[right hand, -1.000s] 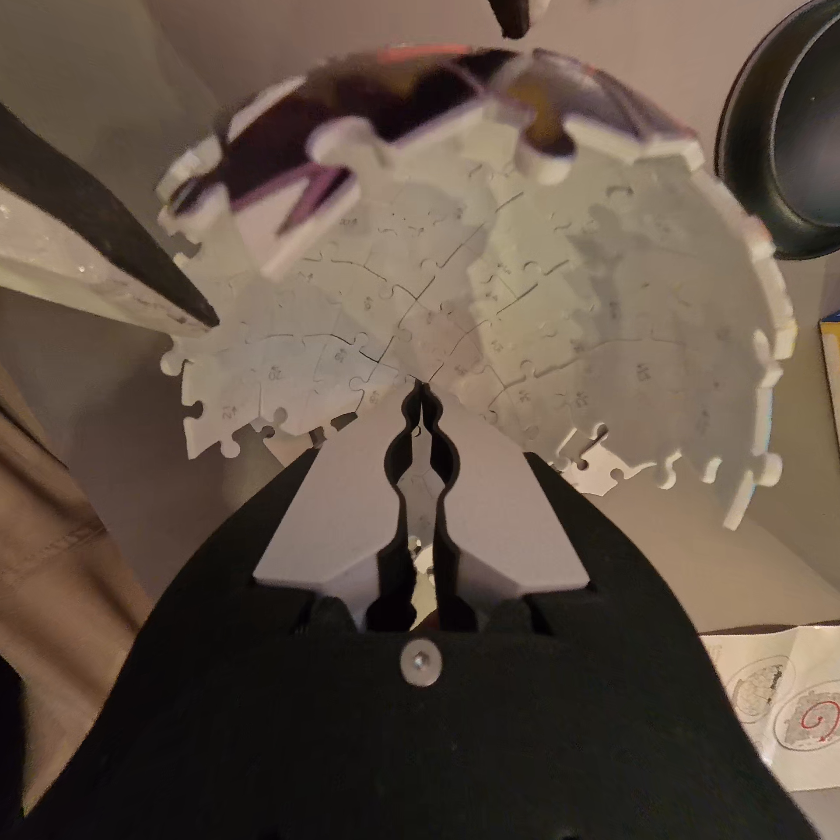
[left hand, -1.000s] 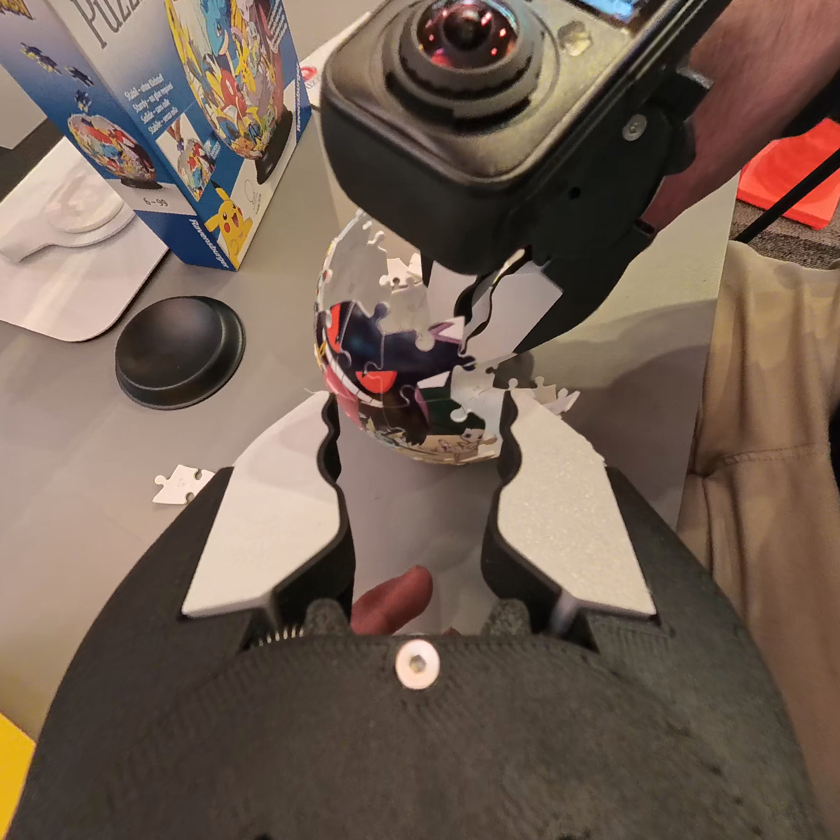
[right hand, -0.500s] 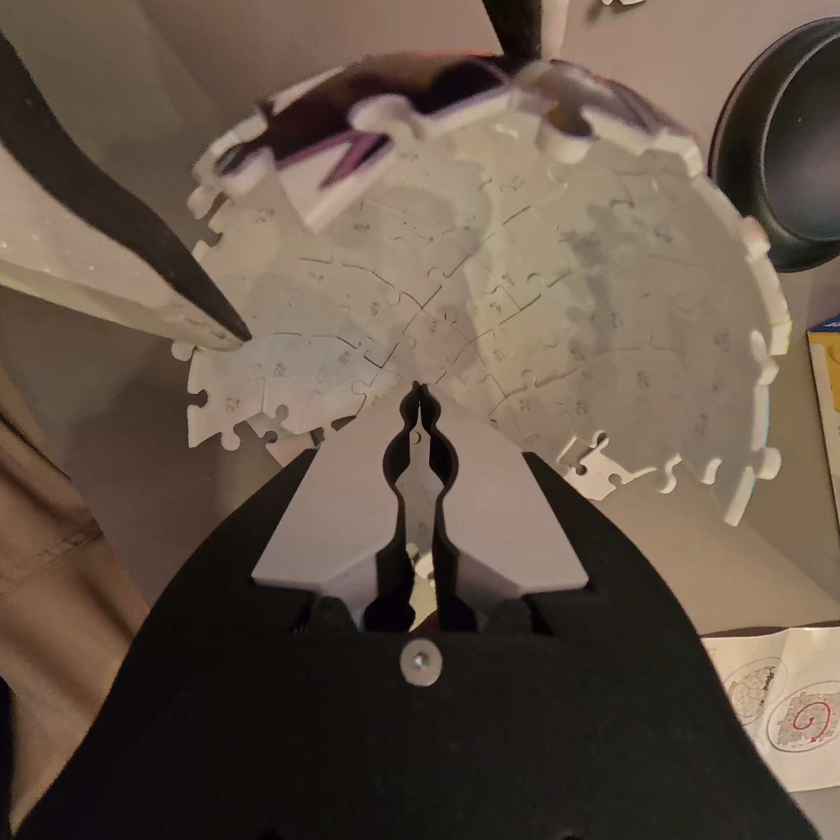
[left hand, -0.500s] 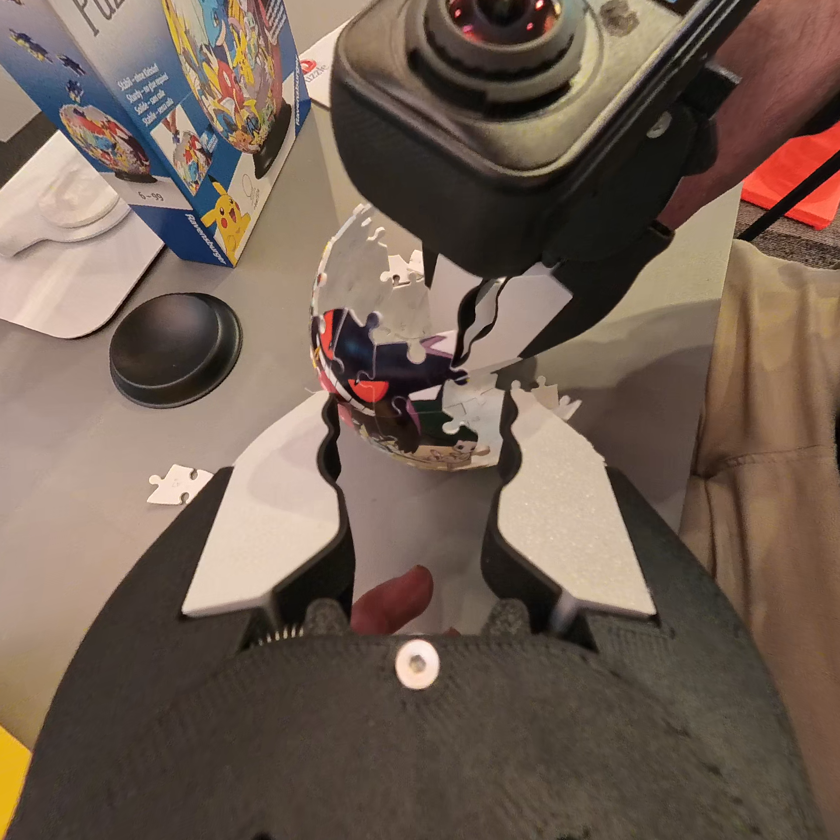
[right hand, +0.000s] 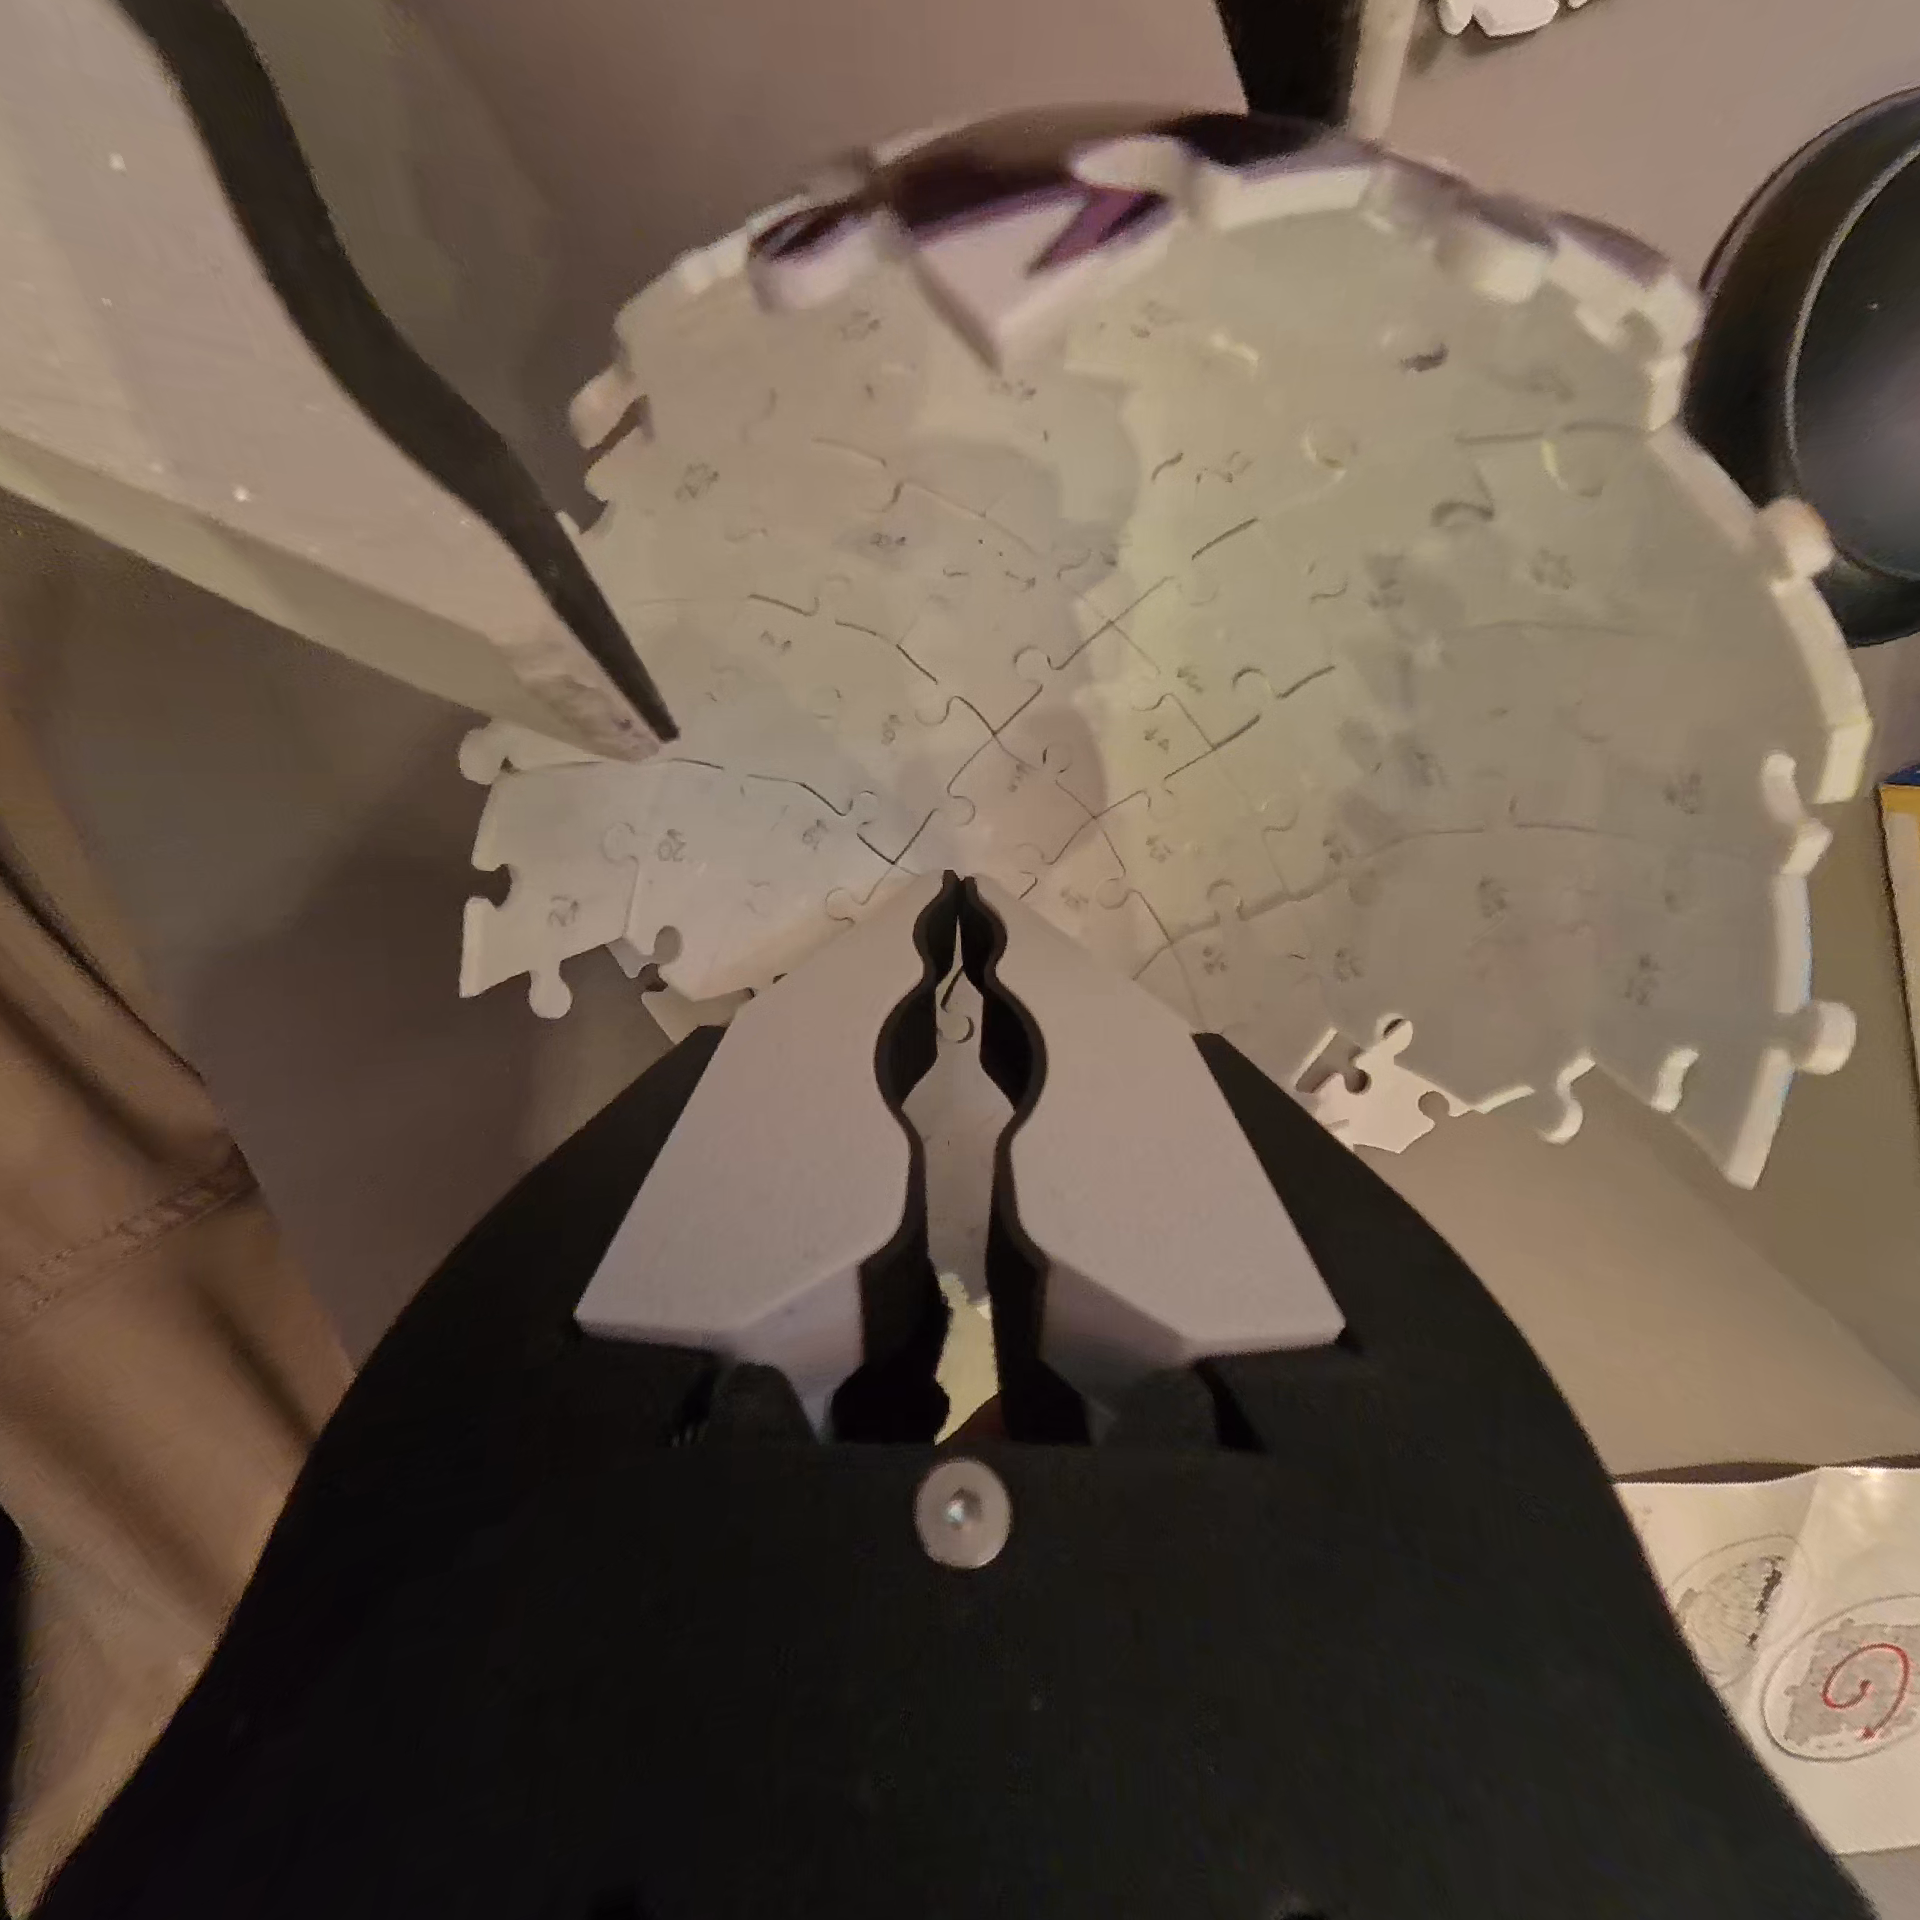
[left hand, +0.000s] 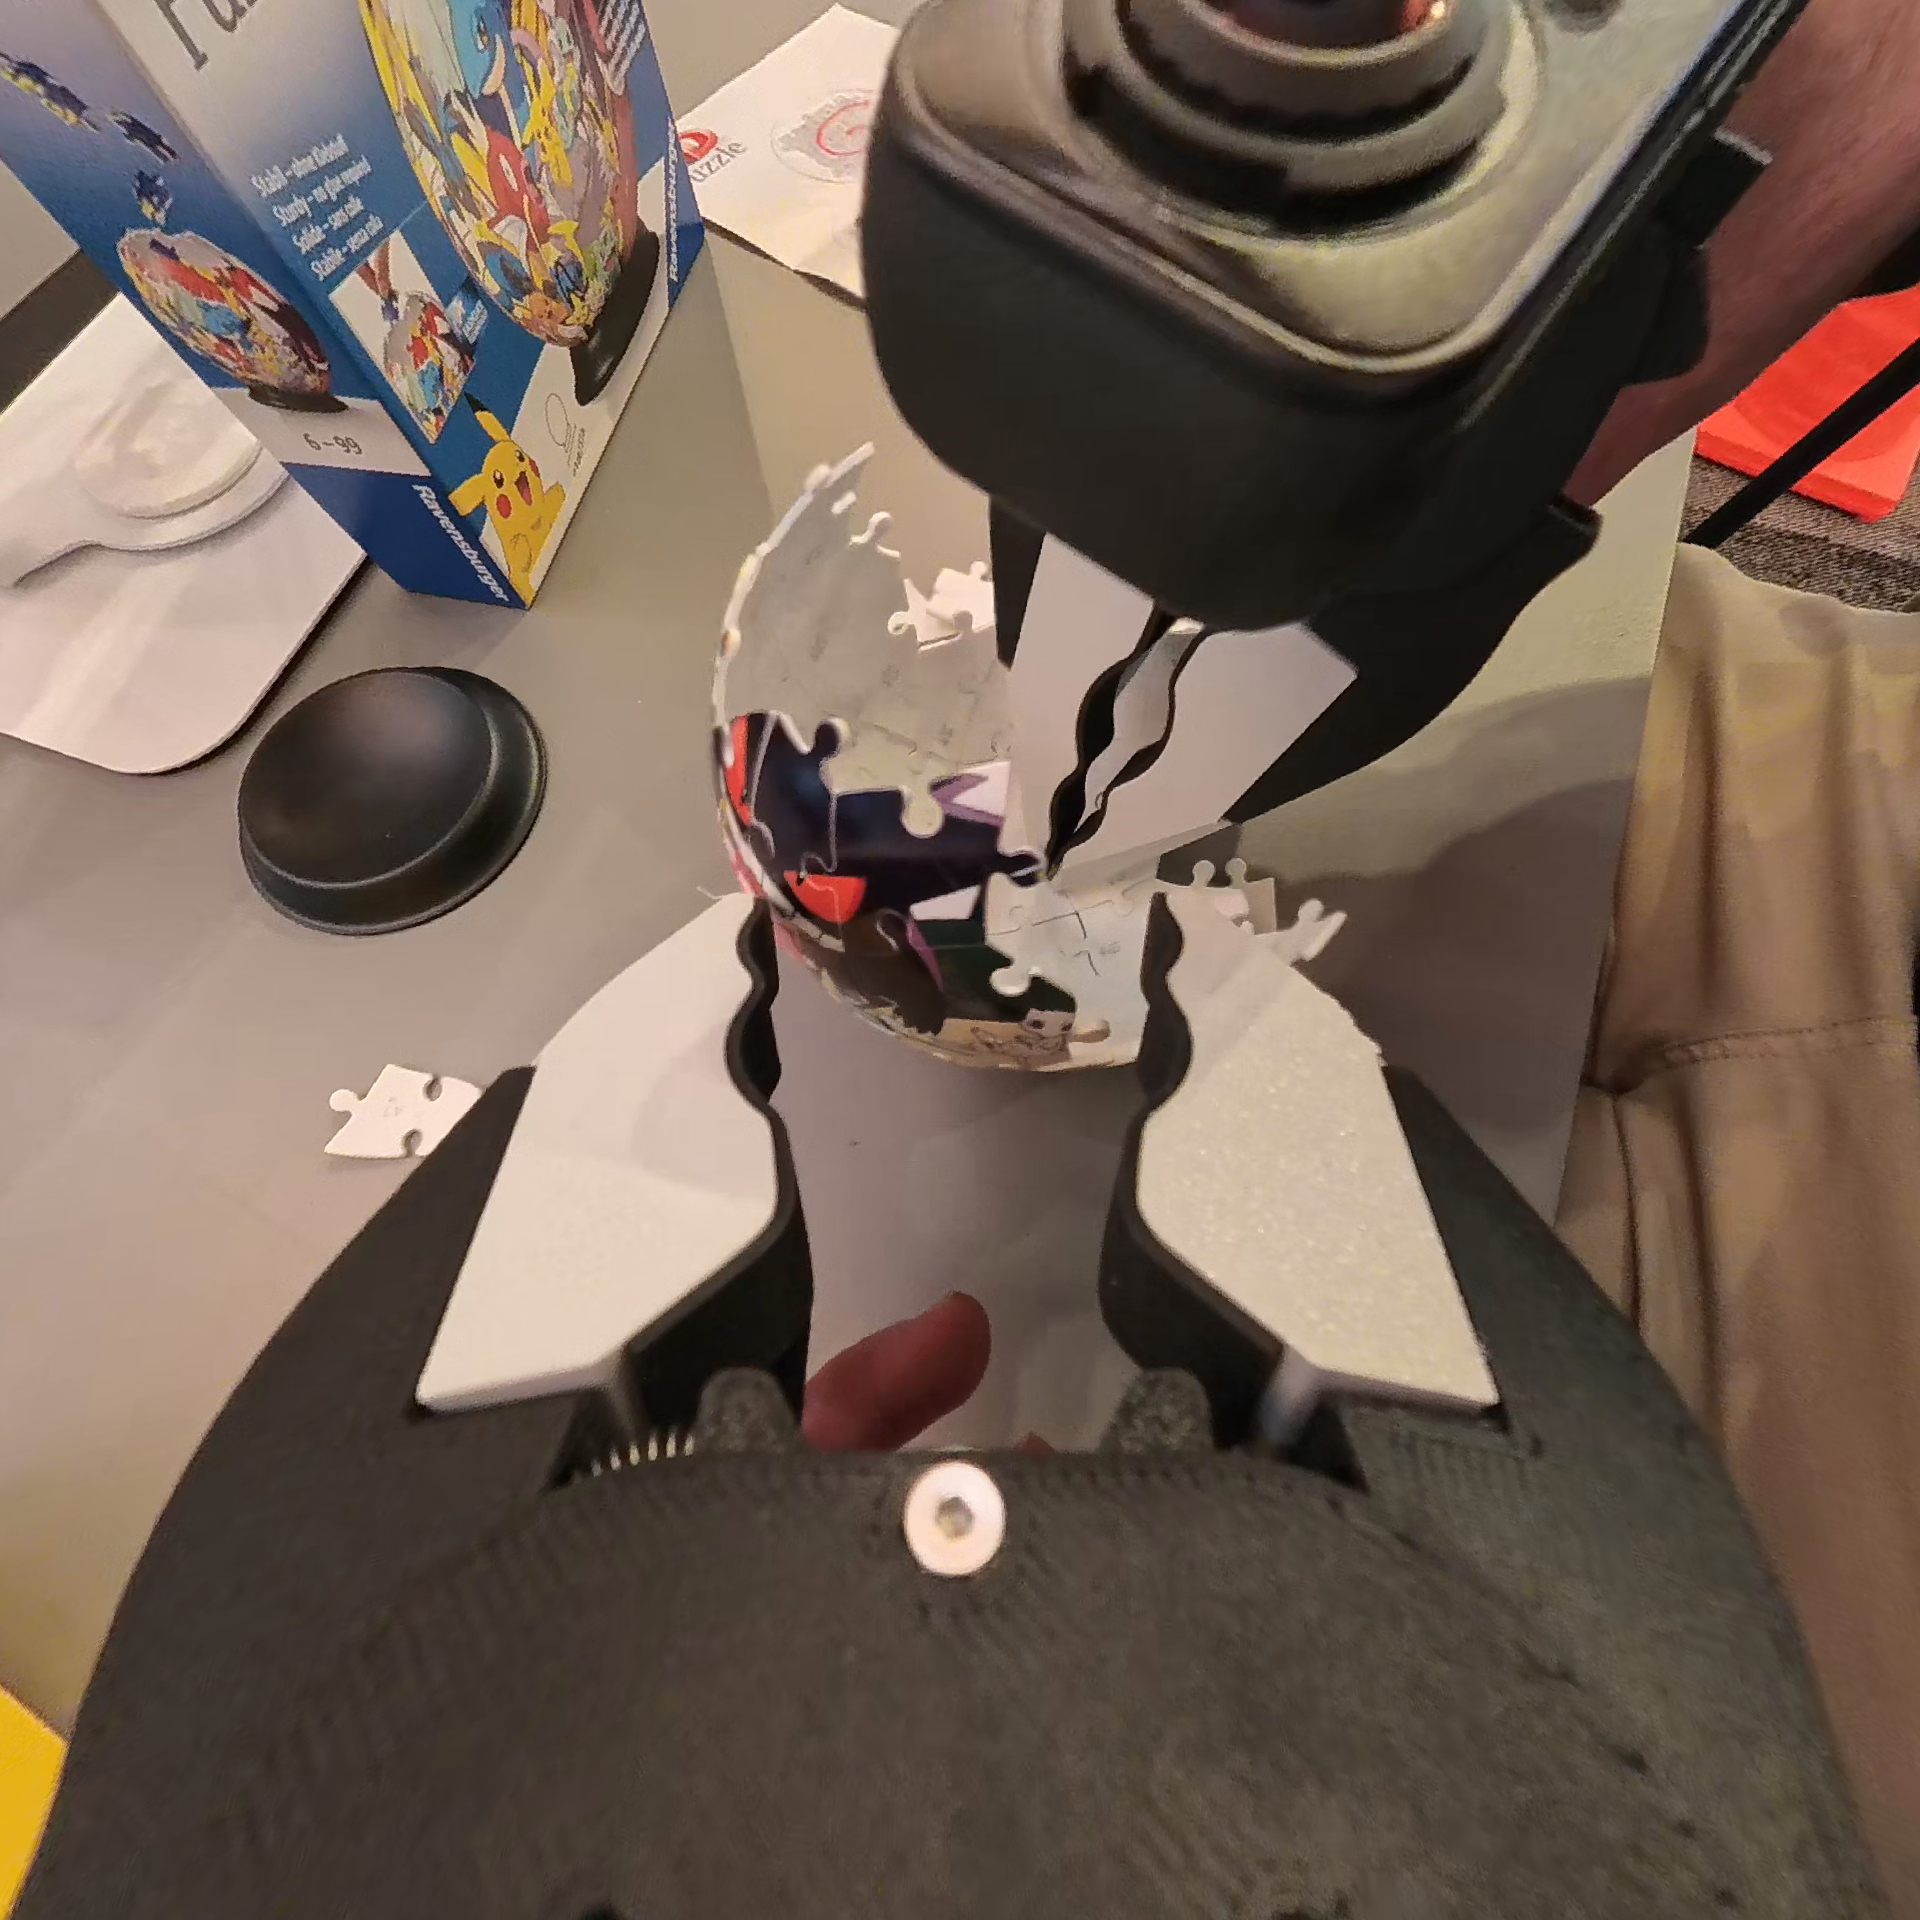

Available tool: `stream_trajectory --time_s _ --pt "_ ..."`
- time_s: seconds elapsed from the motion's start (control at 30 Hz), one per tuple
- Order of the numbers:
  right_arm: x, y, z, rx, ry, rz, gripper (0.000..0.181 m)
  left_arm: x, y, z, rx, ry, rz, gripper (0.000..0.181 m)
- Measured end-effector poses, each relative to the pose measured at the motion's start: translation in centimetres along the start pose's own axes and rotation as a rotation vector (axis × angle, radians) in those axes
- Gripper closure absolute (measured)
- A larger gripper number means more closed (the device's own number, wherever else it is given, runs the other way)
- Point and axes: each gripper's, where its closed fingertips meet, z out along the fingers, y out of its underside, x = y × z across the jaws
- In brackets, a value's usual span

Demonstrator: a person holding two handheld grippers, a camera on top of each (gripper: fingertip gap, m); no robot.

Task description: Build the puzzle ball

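Note:
The half-built puzzle ball [left hand: 883, 894] rests on the grey table, an open shell with a coloured outside and a white inside [right hand: 1247, 675]. My left gripper [left hand: 956, 935] is open, its two fingertips flanking the ball's near lower side. One of its fingers [right hand: 343, 499] touches the shell's left rim in the right wrist view. My right gripper [right hand: 958, 894] is shut, its tips pressed on the inside of the shell near the rim. In the left wrist view it [left hand: 1049, 868] comes down from above right. I see no loose piece between its fingers.
A black dome stand [left hand: 390, 795] sits left of the ball and a blue puzzle box [left hand: 416, 260] behind it. A loose white piece [left hand: 400, 1107] lies at near left, others [left hand: 940, 603] behind the ball. An instruction sheet [right hand: 1818, 1662] lies at right. A person in beige clothing [left hand: 1766, 1039] is at right. The left gripper's tips are roughly 9 cm from the right gripper's.
My left gripper has moved forward, so its open fingers now flank the ball and one reaches the rim. The right gripper stays shut on the same spot; the shell has turned slightly.

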Motion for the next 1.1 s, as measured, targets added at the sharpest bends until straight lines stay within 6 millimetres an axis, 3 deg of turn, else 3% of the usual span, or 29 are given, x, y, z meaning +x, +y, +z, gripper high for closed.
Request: stream_trajectory --time_s 0.7,0.87,1.1 --pt "-0.4 0.1 0.1 0.022 0.067 -0.118 0.181 0.3 0.6 0.9 -0.065 -0.021 -0.021 0.114" --pt "-0.4 0.1 0.1 0.033 0.067 -0.088 0.181 -0.9 1.1 1.3 -0.104 -0.117 -0.079 0.117" --pt "-0.3 0.1 0.1 0.04 0.09 -0.054 0.181 -2.6 1.5 1.3 -0.103 -0.318 -0.157 0.138"
